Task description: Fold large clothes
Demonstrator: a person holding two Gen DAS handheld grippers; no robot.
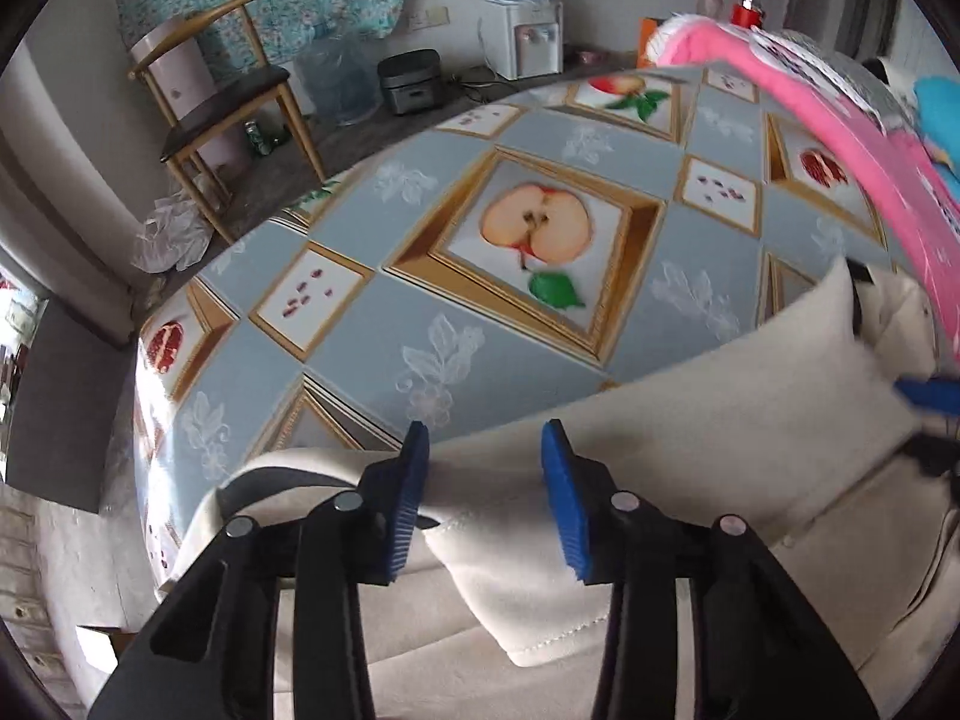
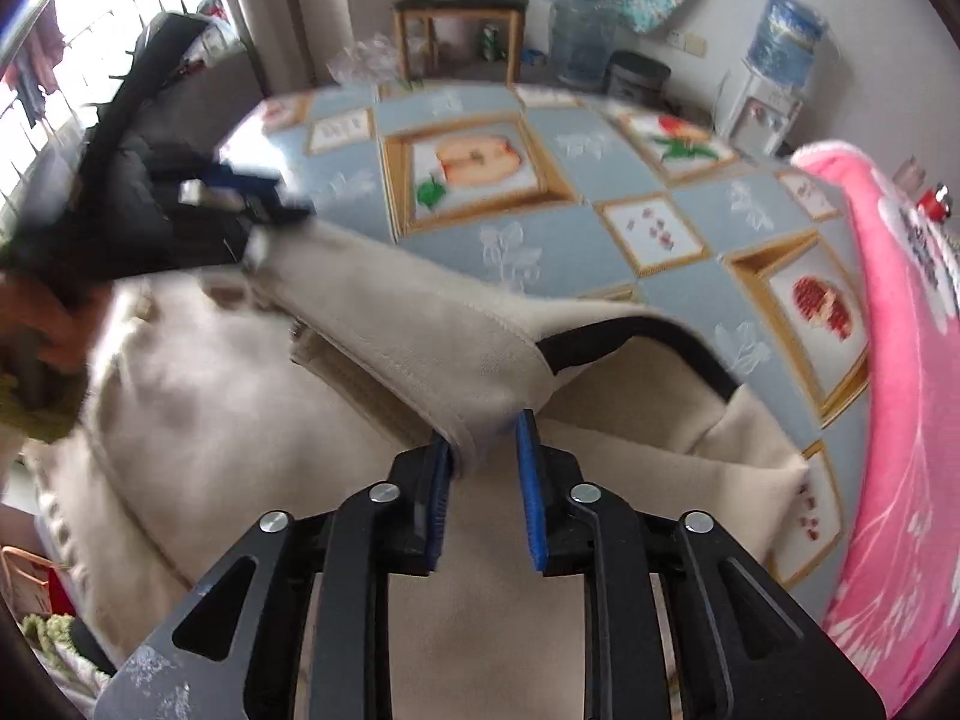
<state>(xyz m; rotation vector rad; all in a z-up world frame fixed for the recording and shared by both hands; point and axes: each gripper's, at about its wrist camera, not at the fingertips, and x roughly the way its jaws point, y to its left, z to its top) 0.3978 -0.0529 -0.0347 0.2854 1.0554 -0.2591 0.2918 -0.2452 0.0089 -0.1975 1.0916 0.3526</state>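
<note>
Fruit-print tablecloth; cream garment fold between right gripper jaws.

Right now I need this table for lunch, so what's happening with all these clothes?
A person holding two grippers is folding a cream fleece garment with a black-trimmed collar on the fruit-patterned tablecloth. The left gripper straddles a folded flap, its pads not pressing. The right gripper has the sleeve's hem between its pads, though the grip looks loose. A pink blanket lies alongside.
</note>
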